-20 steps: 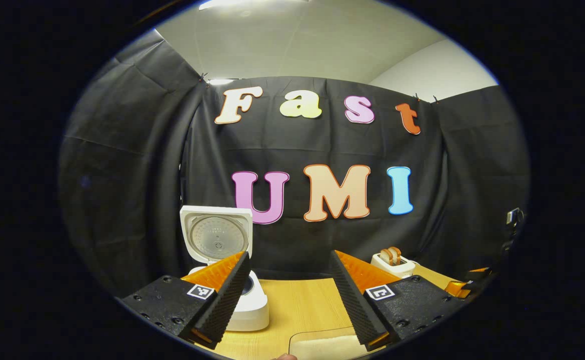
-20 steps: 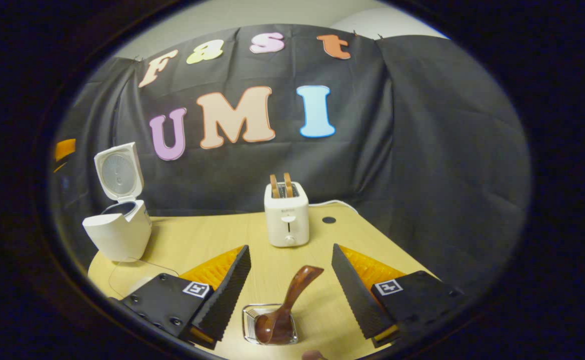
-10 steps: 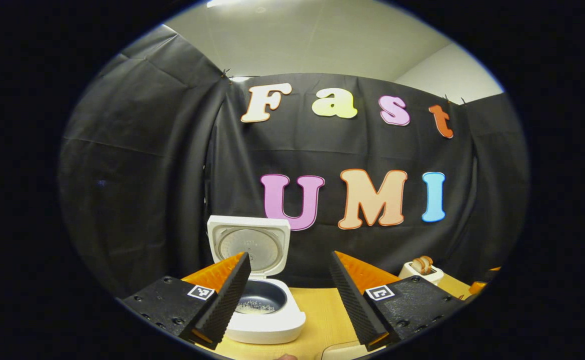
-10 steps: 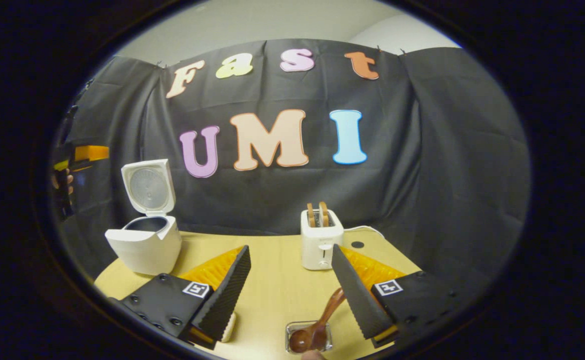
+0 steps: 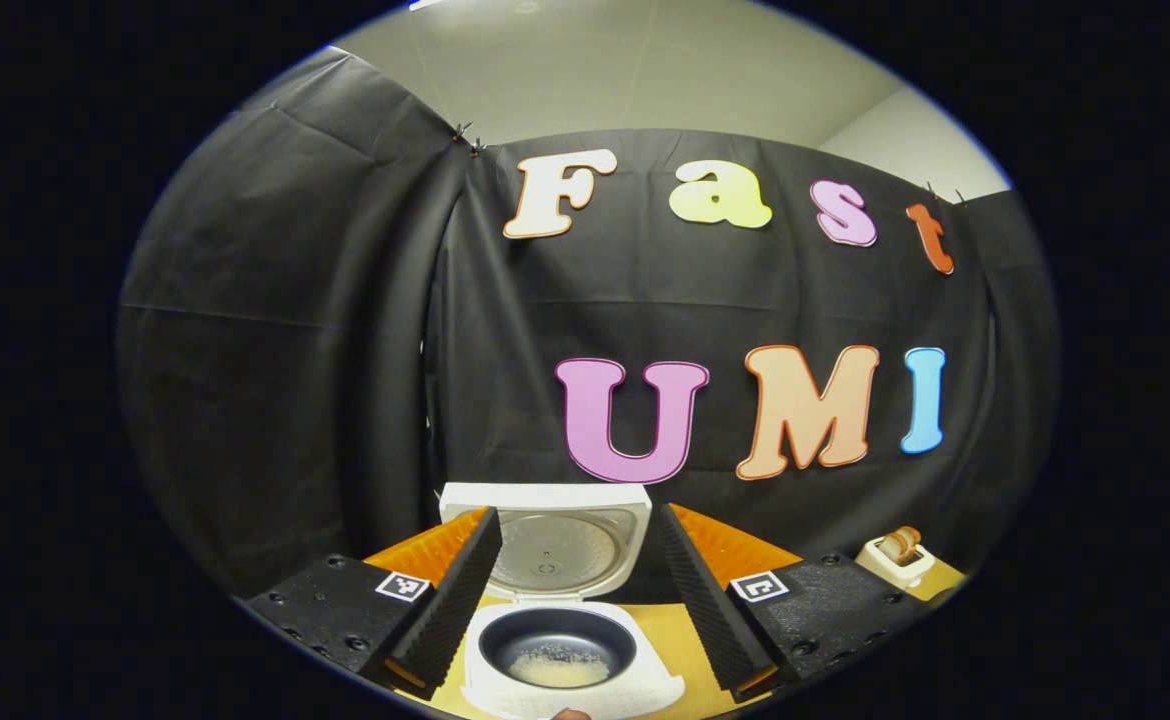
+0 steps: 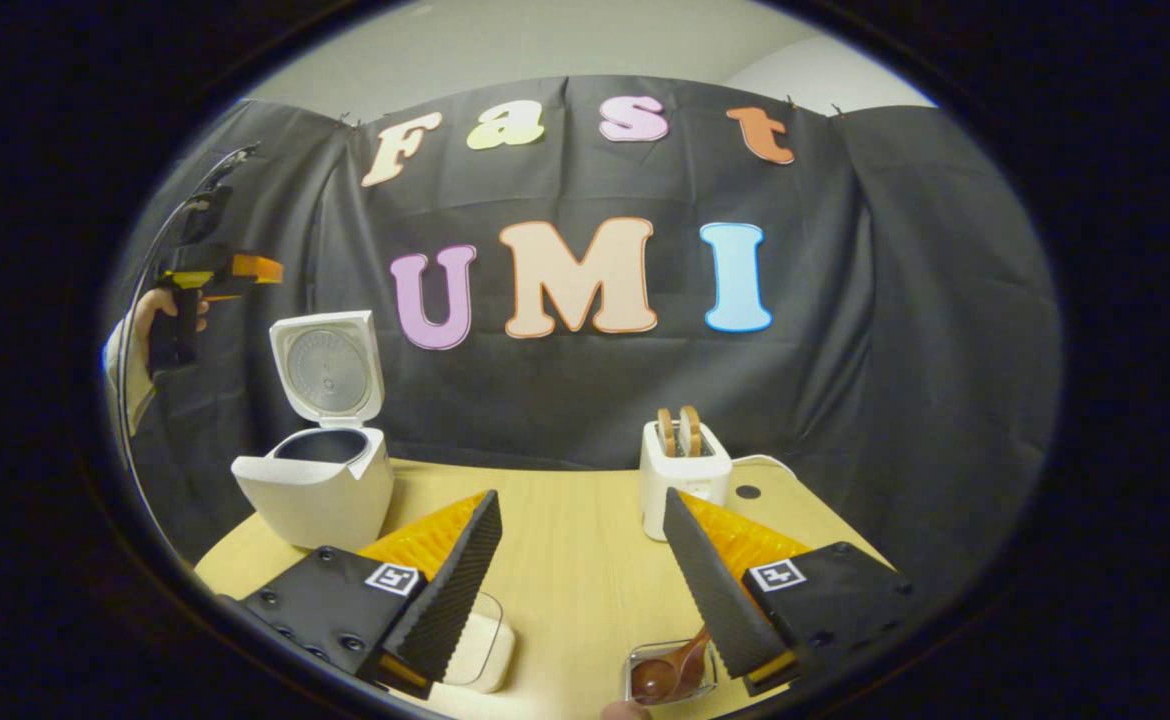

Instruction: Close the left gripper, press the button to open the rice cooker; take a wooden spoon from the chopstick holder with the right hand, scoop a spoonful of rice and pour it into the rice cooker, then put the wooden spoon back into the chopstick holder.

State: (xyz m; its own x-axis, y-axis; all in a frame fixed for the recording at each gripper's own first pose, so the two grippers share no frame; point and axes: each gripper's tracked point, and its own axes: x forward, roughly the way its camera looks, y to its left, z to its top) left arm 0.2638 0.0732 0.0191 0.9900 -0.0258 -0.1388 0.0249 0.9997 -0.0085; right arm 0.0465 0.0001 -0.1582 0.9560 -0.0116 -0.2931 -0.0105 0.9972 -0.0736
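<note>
We see the rice cooker (image 5: 570,640) open, lid (image 5: 550,540) tipped up at the back, dark inner pot (image 5: 557,645) with a small patch of rice (image 5: 557,668) at the bottom. In the left gripper view it sits straight ahead and below, framed between that gripper's two fingers. In the right gripper view the same cooker (image 6: 315,485) stands at the far left of the wooden table (image 6: 565,560), lid upright

Wooden spoon (image 6: 680,668) is in the chopstick holder (image 6: 670,675), low in the right gripper view, just beside the inner edge of the right-hand finger; we can't tell if they touch. A pale container (image 6: 480,650) lies on the table next to the other finger

Left gripper (image 5: 570,600): jaws spread wide, nothing between them, held above the cooker. We also see it in the right gripper view (image 6: 235,268), gripped by a hand (image 6: 160,315) high up at the left, above the cooker lid

Right gripper (image 6: 580,590): jaws wide apart, holding nothing, above the table

Toaster (image 6: 683,470) with two slices of bread (image 6: 680,428) stands at the back of the table, near the black cloth wall (image 6: 895,350); it also shows far right in the left gripper view (image 5: 897,555)
</note>
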